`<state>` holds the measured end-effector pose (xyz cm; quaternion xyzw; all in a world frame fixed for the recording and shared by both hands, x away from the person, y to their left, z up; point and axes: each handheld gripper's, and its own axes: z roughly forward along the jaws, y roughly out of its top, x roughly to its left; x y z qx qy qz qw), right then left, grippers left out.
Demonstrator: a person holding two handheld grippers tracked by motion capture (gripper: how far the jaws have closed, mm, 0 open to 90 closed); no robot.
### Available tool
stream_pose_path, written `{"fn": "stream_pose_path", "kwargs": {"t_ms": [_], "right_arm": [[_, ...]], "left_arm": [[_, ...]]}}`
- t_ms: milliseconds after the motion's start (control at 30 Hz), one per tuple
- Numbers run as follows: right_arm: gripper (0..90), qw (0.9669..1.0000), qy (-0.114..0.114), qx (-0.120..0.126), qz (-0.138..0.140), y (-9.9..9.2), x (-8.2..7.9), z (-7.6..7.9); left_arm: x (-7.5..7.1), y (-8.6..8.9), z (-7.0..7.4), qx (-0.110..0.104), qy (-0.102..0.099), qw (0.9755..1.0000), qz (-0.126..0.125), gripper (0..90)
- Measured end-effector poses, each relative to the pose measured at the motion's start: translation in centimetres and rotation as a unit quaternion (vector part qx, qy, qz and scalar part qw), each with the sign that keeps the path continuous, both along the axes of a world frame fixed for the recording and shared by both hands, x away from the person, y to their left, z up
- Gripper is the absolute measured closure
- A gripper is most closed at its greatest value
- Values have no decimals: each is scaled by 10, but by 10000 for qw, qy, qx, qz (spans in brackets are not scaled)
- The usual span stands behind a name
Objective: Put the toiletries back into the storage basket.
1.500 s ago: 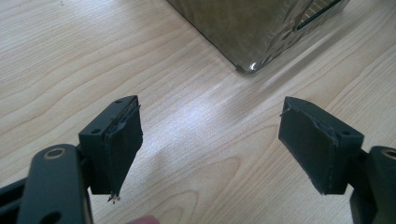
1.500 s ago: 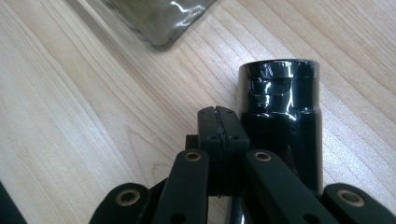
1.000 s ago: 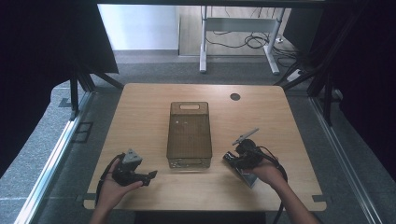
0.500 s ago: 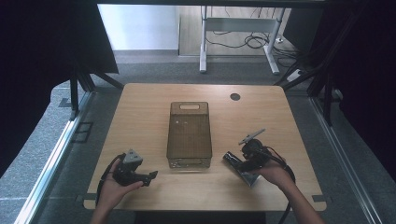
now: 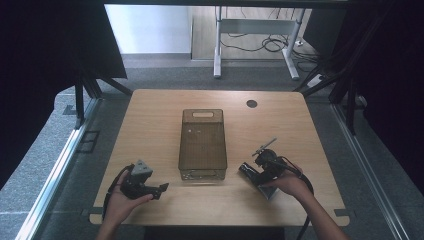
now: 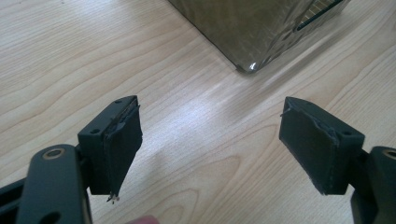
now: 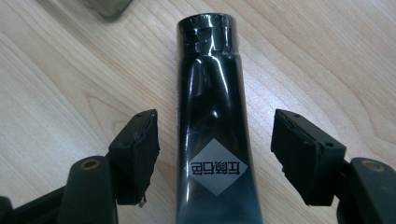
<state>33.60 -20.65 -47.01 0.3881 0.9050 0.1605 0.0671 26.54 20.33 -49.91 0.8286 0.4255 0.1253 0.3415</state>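
The left gripper [image 5: 159, 188] rests near the table's [image 5: 150, 115] front edge, jaws wide and empty. The tinted bin [image 5: 202, 145] stands mid-table. The right gripper [image 7: 215, 158], jaws wide, straddles the black tube [image 7: 212, 135] lying flat, untouched.

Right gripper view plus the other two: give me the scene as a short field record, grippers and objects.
surface: wooden table
container: smoky translucent bin, mid-table, nothing visible inside
tube: black tube lying flat on the table, cap end pointing away from the camera, grey diamond label with characters
right gripper: open, jaws either side of the tube, not touching it
left gripper: open, nothing between the jaws, bin corner ahead
left hand: on the left gripper, near table's front edge
right hand: on the right gripper, right of the bin
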Motion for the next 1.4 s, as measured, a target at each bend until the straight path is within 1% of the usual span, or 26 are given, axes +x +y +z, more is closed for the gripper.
{"fn": "stream_pose_path", "kwargs": {"t_ms": [67, 200, 300, 467, 600, 667, 733, 767, 800, 867, 900, 1000, 1133, 1167, 1233, 1300, 1367, 1400], "right_arm": [[319, 10000, 37, -20, -20, 0, 2, -3], [309, 9998, 95, -149, -14, 3, 5, -10], [309, 9997, 159, -189, 13, 5, 8, -17], [306, 9991, 252, -337, 48, 9, 12, -25], [328, 9990, 264, -362, 83, 11, 13, -29], [353, 9988, 251, -413, 119, 12, 13, -31], [378, 9985, 287, -460, 122, 12, 14, -33], [395, 9982, 341, -471, 125, 13, 14, -34], [415, 9983, 397, -423, 115, 12, 15, -34], [438, 9980, 427, -441, 144, 13, 16, -33], [440, 9979, 437, -457, 165, 13, 17, -33], [448, 9974, 515, -484, 115, 14, 19, -32], [456, 9973, 605, -425, 25, 13, 21, -32], [458, 9969, 673, -396, -27, 13, 22, -31], [459, 9966, 741, -355, -26, 12, 23, -30], [461, 9965, 759, -327, -89, 12, 24, -27], [461, 9964, 806, -236, -86, 12, 24, -21], [462, 9967, 787, -157, -115, 12, 24, -14]], "left_arm": [[0, -1, 0, 10, 6, 10000, -15, 216], [0, 0, 0, 5, 12, 10000, 8, 216], [0, 1, 0, -3, 31, 10000, 16, 216], [0, 1, 0, 7, 46, 10000, 10, 216], [0, 0, -1, 8, 64, 10000, 8, 215], [1, 1, -2, 27, 95, 10000, 10, 215], [1, 1, -2, 34, 105, 9999, 16, 214], [1, 1, -2, 33, 104, 9999, 15, 214], [1, 1, -2, 29, 102, 9999, 16, 214], [1, 1, -2, 28, 107, 9999, 11, 214], [1, 1, -2, 39, 117, 9999, 14, 214], [2, 2, -3, 48, 134, 9999, 15, 214], [1, 2, -2, 22, 97, 9999, 36, 214], [1, 3, -1, 23, 95, 9999, 35, 214], [1, 3, -1, 35, 99, 9999, 25, 214], [1, 3, -1, 39, 98, 9999, 33, 214], [1, 3, -1, 29, 95, 9999, 37, 214], [1, 3, -1, 24, 94, 9999, 42, 214]]}}
